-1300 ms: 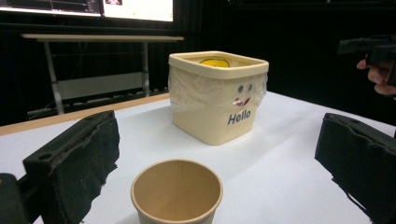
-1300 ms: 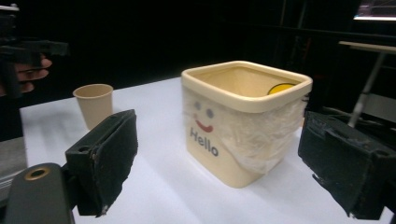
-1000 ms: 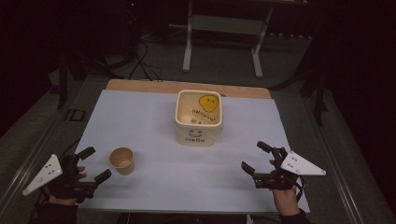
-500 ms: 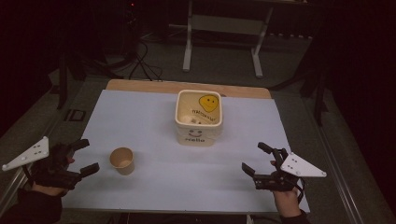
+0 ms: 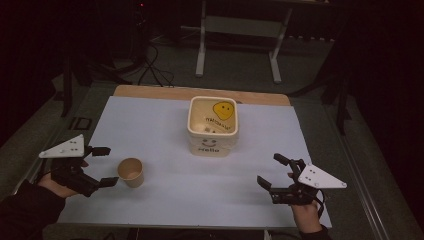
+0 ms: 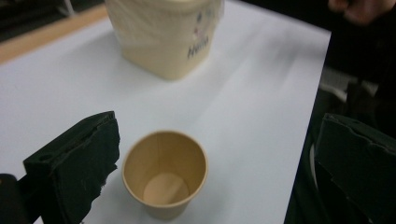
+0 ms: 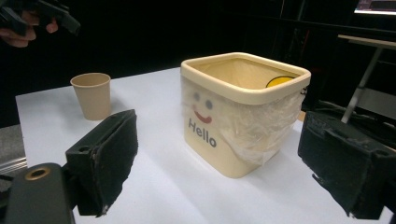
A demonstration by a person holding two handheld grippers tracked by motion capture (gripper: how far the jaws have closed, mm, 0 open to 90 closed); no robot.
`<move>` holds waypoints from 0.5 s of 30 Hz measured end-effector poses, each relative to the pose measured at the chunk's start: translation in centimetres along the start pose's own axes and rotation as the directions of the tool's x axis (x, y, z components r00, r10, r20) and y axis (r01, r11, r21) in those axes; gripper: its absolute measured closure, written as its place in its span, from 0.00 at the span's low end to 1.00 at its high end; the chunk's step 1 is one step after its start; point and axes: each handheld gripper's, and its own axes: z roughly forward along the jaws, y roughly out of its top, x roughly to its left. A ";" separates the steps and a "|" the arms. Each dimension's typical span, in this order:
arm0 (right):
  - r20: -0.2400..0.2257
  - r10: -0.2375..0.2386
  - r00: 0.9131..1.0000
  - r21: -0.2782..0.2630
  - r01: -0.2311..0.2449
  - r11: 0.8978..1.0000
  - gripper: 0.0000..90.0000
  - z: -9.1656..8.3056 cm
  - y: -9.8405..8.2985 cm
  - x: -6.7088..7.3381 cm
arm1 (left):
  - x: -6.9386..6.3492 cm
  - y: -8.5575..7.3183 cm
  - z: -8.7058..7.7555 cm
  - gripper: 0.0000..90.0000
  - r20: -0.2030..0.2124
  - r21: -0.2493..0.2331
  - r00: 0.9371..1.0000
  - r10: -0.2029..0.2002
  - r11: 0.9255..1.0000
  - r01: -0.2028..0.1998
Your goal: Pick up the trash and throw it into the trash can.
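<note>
The left tool (image 5: pixel 102 166) is wide open, right beside the little paper cup (image 5: pixel 131 172) on the table (image 5: pixel 165 125). The right tool (image 5: pixel 272 171) is open too, far from the cup. The cup stands up, near the yellow bucket (image 5: pixel 212 125).

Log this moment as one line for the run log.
left gripper: open, beside paper cup | cup: upright, empty | right gripper: open, idle | bin: mid-table
</note>
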 end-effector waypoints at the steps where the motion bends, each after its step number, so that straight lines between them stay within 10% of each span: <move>1: 0.000 0.000 1.000 0.001 0.000 1.000 0.13 0.0 0.0 0.0 | 0.0 0.2 0.1 0.01 0.001 0.018 1.000 0.004 1.000 -0.004; 15: -0.018 0.003 1.000 0.017 -0.003 1.000 0.13 0.2 -0.1 0.0 | 0.9 2.2 1.2 0.01 -0.015 0.218 1.000 0.025 0.976 -0.021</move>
